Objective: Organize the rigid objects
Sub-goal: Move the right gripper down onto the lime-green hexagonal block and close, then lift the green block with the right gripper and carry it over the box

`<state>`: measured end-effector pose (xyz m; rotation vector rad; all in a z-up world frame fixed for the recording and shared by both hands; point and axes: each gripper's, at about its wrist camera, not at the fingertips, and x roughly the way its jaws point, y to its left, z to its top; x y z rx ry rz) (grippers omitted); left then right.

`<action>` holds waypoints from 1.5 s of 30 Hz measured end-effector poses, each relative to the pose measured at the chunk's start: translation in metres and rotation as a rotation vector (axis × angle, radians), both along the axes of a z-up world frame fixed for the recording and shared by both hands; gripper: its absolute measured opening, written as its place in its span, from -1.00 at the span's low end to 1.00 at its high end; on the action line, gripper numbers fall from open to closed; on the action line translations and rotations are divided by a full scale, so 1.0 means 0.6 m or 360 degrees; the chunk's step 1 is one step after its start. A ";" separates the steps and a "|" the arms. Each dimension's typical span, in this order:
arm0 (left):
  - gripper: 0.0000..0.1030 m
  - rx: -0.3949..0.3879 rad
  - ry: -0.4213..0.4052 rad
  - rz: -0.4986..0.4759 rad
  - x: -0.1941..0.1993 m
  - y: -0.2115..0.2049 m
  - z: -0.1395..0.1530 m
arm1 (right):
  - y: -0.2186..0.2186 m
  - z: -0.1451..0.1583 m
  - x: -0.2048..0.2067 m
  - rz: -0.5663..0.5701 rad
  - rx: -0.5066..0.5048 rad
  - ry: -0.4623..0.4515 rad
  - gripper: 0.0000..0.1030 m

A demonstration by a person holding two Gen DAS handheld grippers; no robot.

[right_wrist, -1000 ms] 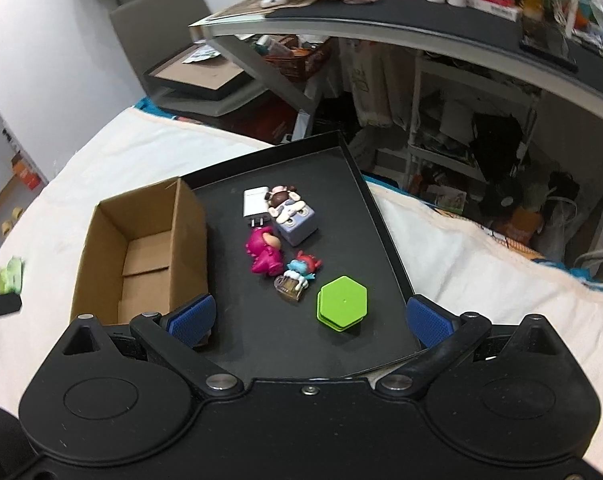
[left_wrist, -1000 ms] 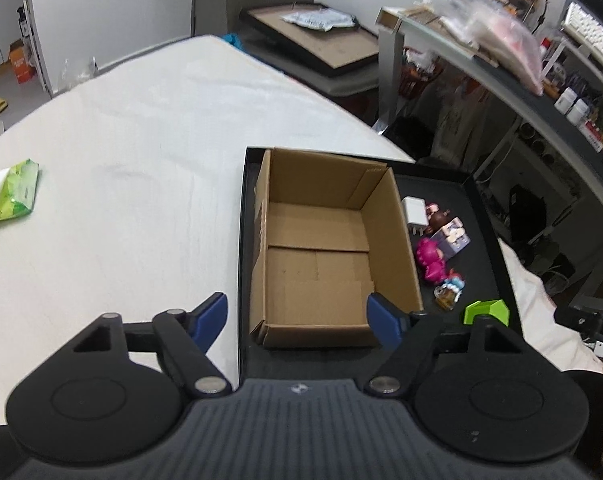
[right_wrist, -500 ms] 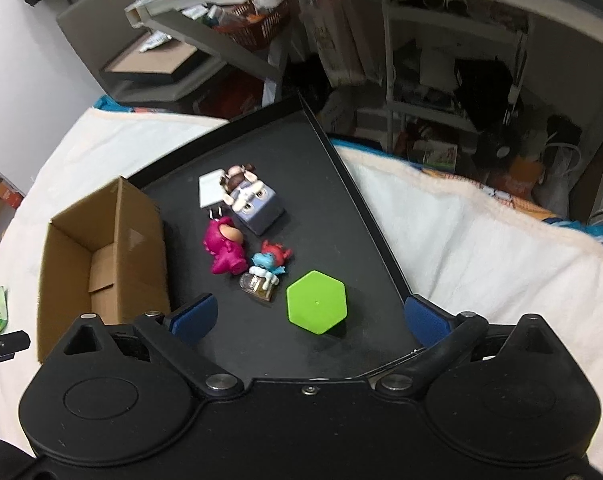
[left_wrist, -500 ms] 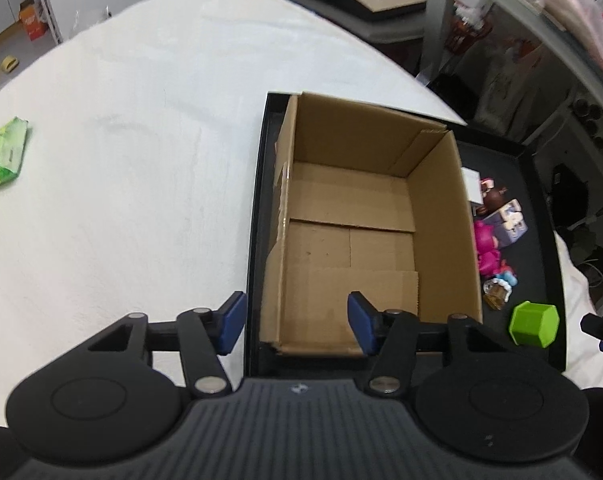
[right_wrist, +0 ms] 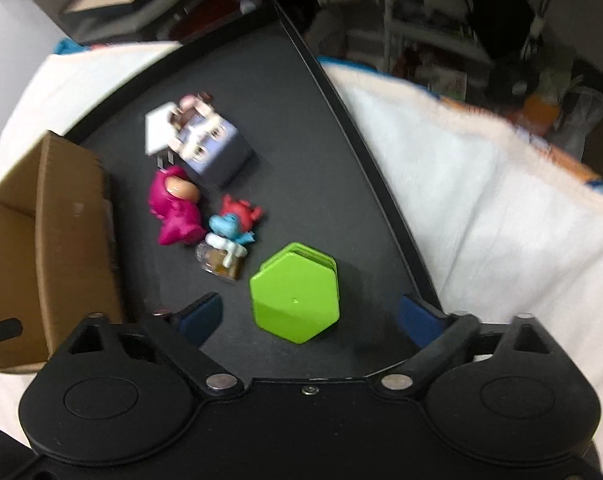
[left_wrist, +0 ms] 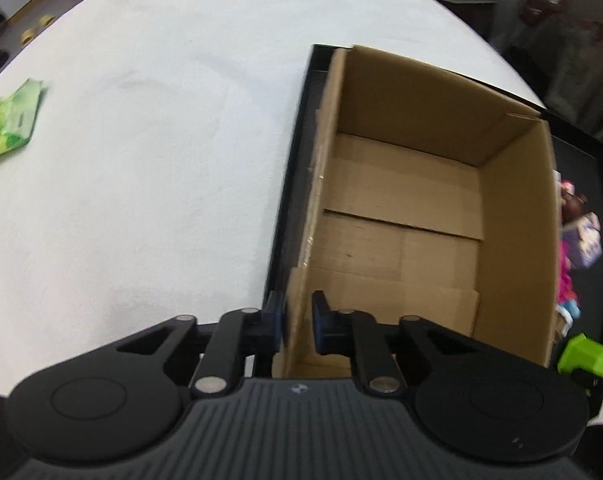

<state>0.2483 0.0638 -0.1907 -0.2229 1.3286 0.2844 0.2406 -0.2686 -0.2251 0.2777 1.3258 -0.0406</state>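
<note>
An open, empty cardboard box (left_wrist: 401,208) stands in the left part of a black tray (left_wrist: 297,152). My left gripper (left_wrist: 297,320) is shut on the box's near left wall, one pad outside and one inside. To the right of the box (right_wrist: 53,240), on the tray (right_wrist: 293,120), lie a white charger (right_wrist: 157,130), a purple cube toy (right_wrist: 213,148), a pink figure (right_wrist: 175,208), a blue and red figure (right_wrist: 231,228) and a green hexagonal case (right_wrist: 295,294). My right gripper (right_wrist: 311,314) hangs over the case, its jaws closing, with the case between them and the pads clear of it.
The tray rests on a white cloth (right_wrist: 481,200) that covers the table. A green packet (left_wrist: 15,120) lies far left on the cloth. Cluttered shelves and a dark desk stand past the table's far edge.
Both grippers have sunk toward the tray and tilted further down. The left jaws closed onto the box's wall. The right jaws narrowed around the green case.
</note>
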 end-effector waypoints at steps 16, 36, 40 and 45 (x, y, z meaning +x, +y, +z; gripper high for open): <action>-0.78 -0.0087 -0.0030 -0.0025 -0.006 0.004 -0.006 | -0.014 0.010 -0.011 -0.0009 0.0084 -0.0075 -0.12; -0.73 -0.0343 -0.0322 0.0006 -0.041 0.063 -0.028 | 0.123 0.140 -0.053 0.0155 -0.0046 -0.0450 -0.12; -0.72 -0.0421 -0.0338 0.0035 -0.048 0.075 -0.031 | 0.158 0.162 -0.053 0.0186 -0.0082 -0.0496 -0.12; -0.69 -0.0489 -0.0348 0.0033 -0.055 0.080 -0.032 | 0.206 0.179 -0.045 0.0251 -0.0124 -0.0543 -0.12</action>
